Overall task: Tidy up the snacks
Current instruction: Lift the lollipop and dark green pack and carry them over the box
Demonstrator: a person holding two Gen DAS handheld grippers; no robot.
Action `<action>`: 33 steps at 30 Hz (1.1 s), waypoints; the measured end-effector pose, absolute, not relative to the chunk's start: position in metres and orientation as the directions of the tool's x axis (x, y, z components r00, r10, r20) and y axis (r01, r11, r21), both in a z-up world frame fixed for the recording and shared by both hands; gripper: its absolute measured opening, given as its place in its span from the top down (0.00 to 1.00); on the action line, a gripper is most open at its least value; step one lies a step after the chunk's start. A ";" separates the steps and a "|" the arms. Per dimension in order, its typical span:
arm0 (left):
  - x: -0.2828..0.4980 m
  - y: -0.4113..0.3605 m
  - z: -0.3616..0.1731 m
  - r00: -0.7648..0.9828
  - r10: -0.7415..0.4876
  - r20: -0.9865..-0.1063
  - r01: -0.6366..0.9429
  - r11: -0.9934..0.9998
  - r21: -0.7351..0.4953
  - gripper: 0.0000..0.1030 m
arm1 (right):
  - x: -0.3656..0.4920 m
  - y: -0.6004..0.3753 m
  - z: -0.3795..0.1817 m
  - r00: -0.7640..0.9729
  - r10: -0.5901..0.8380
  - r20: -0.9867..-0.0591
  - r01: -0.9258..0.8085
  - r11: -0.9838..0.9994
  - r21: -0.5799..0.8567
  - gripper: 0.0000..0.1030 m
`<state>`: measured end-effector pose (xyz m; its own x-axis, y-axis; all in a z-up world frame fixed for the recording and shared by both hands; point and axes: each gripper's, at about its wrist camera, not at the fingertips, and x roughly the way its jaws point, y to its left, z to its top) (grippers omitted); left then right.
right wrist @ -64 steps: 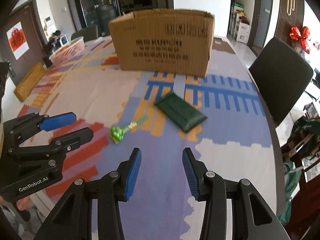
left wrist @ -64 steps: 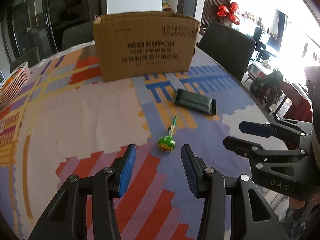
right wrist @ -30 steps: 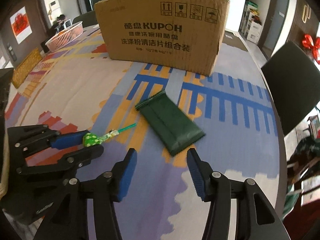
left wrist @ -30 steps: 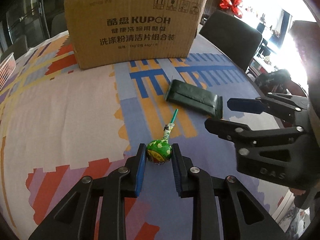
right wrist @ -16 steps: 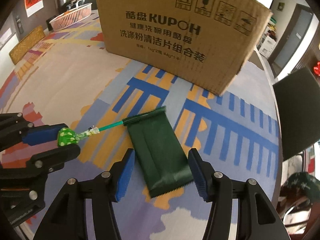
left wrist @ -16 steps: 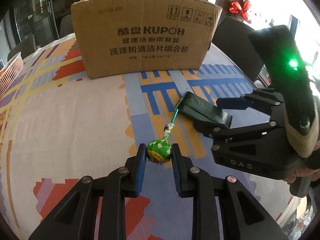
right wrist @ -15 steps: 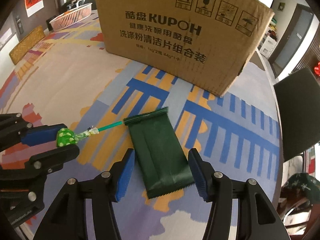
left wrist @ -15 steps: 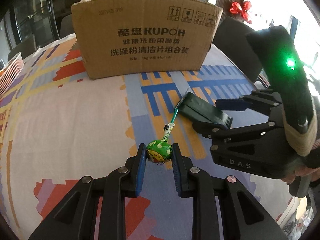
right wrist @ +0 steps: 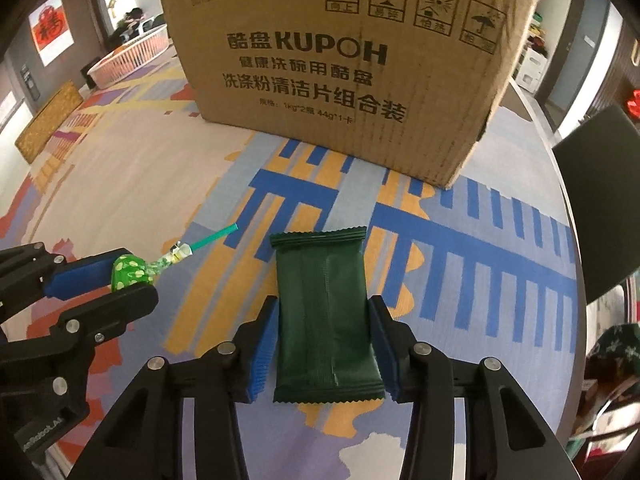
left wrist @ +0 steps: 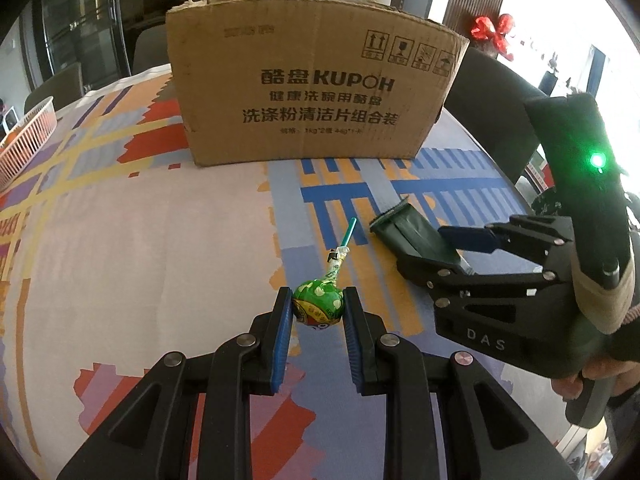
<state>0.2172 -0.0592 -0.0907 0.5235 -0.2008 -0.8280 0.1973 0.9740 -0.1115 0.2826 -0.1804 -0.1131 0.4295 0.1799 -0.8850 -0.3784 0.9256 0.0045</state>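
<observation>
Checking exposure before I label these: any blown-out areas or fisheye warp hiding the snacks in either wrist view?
Left wrist view: window glare washes out the upper right, but the lollipop in the left tool is sharp and evenly lit. Right wrist view: no blown-out areas; the green packet between the right tool's fingers is crisp. The cardboard box bows from fisheye distortion in both views.

Dark chair (right wrist: 596, 196) beside patterned table (right wrist: 132, 184), bright window (left wrist: 560, 56).

Bright daylight, blown-out glare upper right, strong fisheye curvature, dark vignetted corners, sharp focus
</observation>
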 end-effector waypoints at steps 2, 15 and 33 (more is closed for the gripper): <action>0.216 -0.058 -0.089 0.529 -0.202 -0.824 0.195 0.974 -0.113 0.75 | 0.280 -0.182 -0.112 0.431 0.179 -0.885 -0.366 0.931 0.010 0.56; 0.209 -0.054 -0.057 0.590 -0.225 -0.775 0.219 0.969 -0.114 0.75 | 0.252 -0.192 -0.077 0.519 0.171 -0.837 -0.277 0.961 0.025 0.56; 0.215 -0.050 0.017 0.713 -0.236 -0.660 0.236 0.968 -0.091 0.75 | 0.233 -0.201 0.011 0.689 0.193 -0.698 -0.210 0.976 0.063 0.56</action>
